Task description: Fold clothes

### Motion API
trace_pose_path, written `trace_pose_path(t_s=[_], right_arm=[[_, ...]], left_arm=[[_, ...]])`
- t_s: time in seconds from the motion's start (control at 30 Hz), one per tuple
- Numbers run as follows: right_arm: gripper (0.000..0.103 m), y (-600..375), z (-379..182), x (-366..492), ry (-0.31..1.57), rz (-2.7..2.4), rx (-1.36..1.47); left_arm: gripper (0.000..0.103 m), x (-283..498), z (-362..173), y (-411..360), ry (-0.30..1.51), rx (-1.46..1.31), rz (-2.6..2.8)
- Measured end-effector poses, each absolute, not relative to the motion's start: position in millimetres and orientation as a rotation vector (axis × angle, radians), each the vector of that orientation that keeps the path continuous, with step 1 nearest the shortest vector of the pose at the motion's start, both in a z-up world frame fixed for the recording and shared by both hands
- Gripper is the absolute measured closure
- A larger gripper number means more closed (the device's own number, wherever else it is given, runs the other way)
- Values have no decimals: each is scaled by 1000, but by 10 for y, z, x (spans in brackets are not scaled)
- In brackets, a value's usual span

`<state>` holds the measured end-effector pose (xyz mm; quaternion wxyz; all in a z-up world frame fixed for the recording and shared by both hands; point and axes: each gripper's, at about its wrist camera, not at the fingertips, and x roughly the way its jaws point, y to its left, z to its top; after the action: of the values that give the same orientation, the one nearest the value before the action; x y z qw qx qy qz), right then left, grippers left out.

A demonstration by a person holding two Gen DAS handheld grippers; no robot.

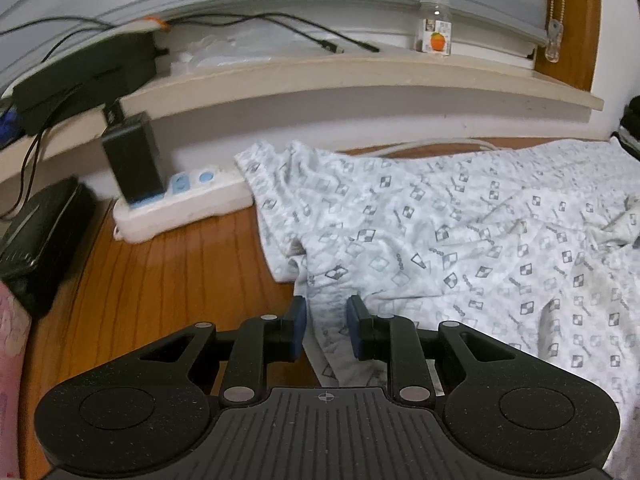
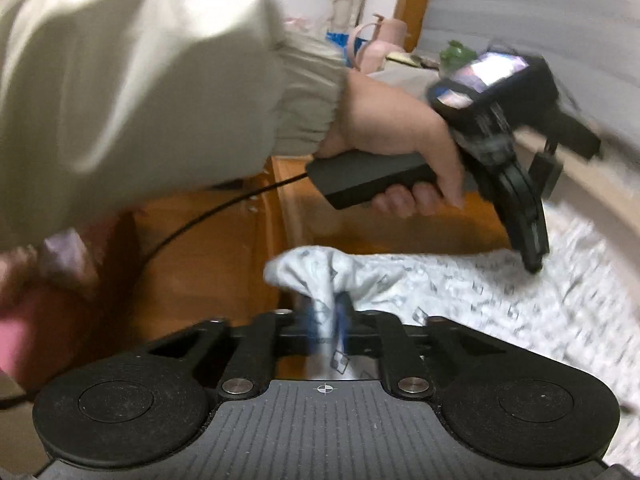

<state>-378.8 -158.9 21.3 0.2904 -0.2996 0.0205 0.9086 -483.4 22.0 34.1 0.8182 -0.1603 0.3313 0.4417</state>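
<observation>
The patterned garment (image 1: 460, 232) lies spread and wrinkled on the wooden table (image 1: 168, 272), its far edge near the white power strip (image 1: 180, 200) by the wall. The left gripper (image 1: 326, 328) sits at the garment's near edge; a fold of cloth passes between its blue pads (image 1: 298, 332), which stand partly apart, and whether they press on the cloth cannot be told. The right gripper (image 2: 326, 320) has its jaws closed together, pinching a bunched corner of the garment (image 2: 320, 276) that rises above the fingers. In the right wrist view, the person's left hand (image 2: 392, 140), in a pale sleeve (image 2: 140, 80), grasps the other gripper's black handle (image 2: 368, 176) above the cloth. A small clear bottle (image 1: 436, 24) stands on the shelf (image 1: 360, 76) above the table.
</observation>
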Motion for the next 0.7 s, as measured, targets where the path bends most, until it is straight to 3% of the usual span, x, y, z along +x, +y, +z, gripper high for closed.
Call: trace_pose_path(t_s=[0.07,0.27,0.7], right_arm=[[96,-1611,297,-3717,113,2479,-754],[96,-1815,557,-3621,190,2605,-697],[96,-1870,1053,-3397,246,2648,-624]], left_arm=[[77,-4912,384,155,729,-359,951],[77,-5281,591,-137,568,-435,952],[77,-5126,353,-146,674,-421,1042]])
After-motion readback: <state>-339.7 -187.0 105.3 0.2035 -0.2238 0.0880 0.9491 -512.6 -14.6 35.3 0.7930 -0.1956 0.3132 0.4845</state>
